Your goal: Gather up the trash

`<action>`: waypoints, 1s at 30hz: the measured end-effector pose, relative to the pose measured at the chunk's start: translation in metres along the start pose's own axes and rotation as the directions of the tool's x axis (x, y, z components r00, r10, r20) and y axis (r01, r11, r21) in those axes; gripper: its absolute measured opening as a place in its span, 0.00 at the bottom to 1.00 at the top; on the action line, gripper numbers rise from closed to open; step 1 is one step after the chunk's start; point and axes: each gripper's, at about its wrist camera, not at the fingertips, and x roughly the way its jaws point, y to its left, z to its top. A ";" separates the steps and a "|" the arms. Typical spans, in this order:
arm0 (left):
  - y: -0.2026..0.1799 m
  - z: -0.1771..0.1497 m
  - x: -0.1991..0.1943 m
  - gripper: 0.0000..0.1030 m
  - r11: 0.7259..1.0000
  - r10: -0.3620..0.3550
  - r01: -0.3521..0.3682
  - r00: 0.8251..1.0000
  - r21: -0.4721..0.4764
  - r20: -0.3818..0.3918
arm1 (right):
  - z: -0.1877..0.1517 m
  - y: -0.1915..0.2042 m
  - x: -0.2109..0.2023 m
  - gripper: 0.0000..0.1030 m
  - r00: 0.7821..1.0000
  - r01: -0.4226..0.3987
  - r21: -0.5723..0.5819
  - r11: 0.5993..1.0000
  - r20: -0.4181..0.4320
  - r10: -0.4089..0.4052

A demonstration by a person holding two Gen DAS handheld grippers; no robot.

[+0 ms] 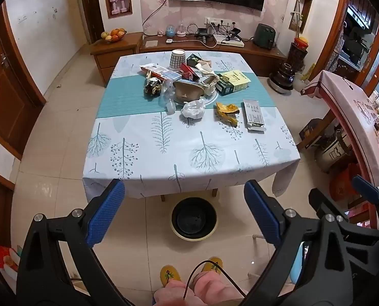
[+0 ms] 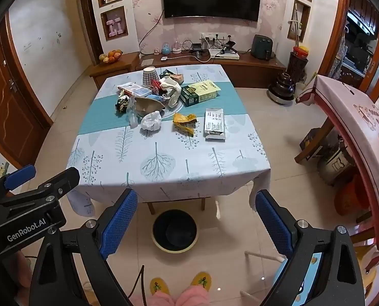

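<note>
A table with a tree-print cloth carries a pile of trash: a crumpled white tissue, a yellow wrapper, a flat grey packet, a green-yellow box, a checked paper cup and more wrappers. A black bin with a pale rim stands on the floor under the table's near edge. My left gripper and right gripper are both open and empty, held back from the table above the bin.
A TV console with cables and a fruit bowl is behind the table. A second table with a pink cloth stands at the right, boxes and pots under it. My slippered feet are at the bottom.
</note>
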 end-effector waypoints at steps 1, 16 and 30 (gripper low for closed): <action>0.000 0.000 0.000 0.90 1.000 0.005 -0.005 1.000 0.002 0.002 | 0.000 0.000 0.001 0.92 1.000 0.012 -0.009 1.000 -0.002 -0.012; -0.004 -0.004 0.001 0.87 1.000 0.007 -0.007 1.000 0.002 -0.005 | -0.003 0.001 0.002 0.92 1.000 -0.013 -0.002 1.000 -0.001 0.013; 0.006 -0.004 -0.001 0.87 1.000 -0.003 0.003 1.000 -0.019 -0.002 | -0.003 0.000 0.005 0.92 1.000 -0.017 0.000 1.000 0.000 0.017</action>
